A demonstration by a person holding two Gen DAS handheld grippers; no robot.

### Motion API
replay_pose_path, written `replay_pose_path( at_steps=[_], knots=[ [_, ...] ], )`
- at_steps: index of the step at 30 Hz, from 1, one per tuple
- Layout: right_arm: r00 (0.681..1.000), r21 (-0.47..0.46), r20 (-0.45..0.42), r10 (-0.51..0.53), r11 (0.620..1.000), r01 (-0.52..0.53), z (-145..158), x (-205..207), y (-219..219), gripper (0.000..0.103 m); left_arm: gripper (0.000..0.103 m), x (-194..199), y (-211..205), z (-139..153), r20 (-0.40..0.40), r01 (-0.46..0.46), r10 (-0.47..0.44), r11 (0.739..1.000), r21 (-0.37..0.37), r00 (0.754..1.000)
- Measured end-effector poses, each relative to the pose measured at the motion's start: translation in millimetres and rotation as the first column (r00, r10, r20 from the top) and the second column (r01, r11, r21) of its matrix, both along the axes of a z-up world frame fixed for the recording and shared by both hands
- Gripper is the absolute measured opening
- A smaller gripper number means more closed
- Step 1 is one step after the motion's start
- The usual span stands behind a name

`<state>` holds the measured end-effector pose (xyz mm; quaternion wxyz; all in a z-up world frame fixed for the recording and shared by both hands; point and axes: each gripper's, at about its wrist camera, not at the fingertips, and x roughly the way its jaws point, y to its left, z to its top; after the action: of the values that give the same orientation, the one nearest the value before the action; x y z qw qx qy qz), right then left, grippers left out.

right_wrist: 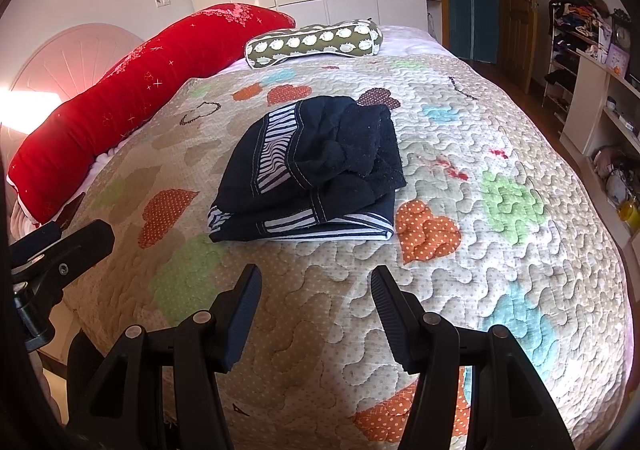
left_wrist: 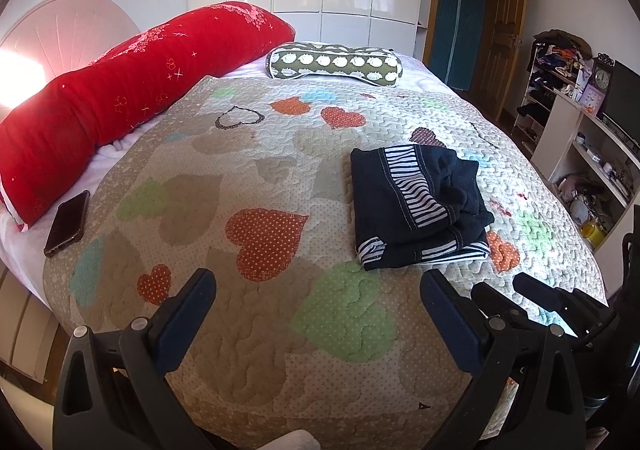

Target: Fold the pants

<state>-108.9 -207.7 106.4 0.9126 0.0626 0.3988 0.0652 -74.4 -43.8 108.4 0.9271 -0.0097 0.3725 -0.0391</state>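
The dark navy pants (left_wrist: 416, 205) with black-and-white striped side bands lie folded into a compact bundle on the heart-patterned quilt (left_wrist: 260, 169). They also show in the right wrist view (right_wrist: 316, 169), straight ahead of the fingers. My left gripper (left_wrist: 316, 290) is open and empty, above the quilt near the front edge, left of and short of the pants. My right gripper (right_wrist: 316, 286) is open and empty, just short of the bundle's near edge. The right gripper also shows in the left wrist view (left_wrist: 532, 290) at lower right. The left one shows in the right wrist view (right_wrist: 60, 246) at the left edge.
A long red pillow (left_wrist: 120, 97) lies along the bed's left side. A green patterned bolster (left_wrist: 336, 63) lies at the far end. A dark phone (left_wrist: 68, 221) rests at the left edge. Shelves (left_wrist: 592, 153) and a desk stand right of the bed.
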Motion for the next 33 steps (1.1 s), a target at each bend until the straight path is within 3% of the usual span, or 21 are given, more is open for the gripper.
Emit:
replay_pose_path(
  at_steps=[33],
  knots=[
    [0.998, -0.033, -0.029, -0.051, 0.998, 0.05, -12, 5, -15, 0.066, 0.102, 11, -3, -19, -0.067, 0.007, -0.008, 1.0, -0.019, 0.998]
  ],
)
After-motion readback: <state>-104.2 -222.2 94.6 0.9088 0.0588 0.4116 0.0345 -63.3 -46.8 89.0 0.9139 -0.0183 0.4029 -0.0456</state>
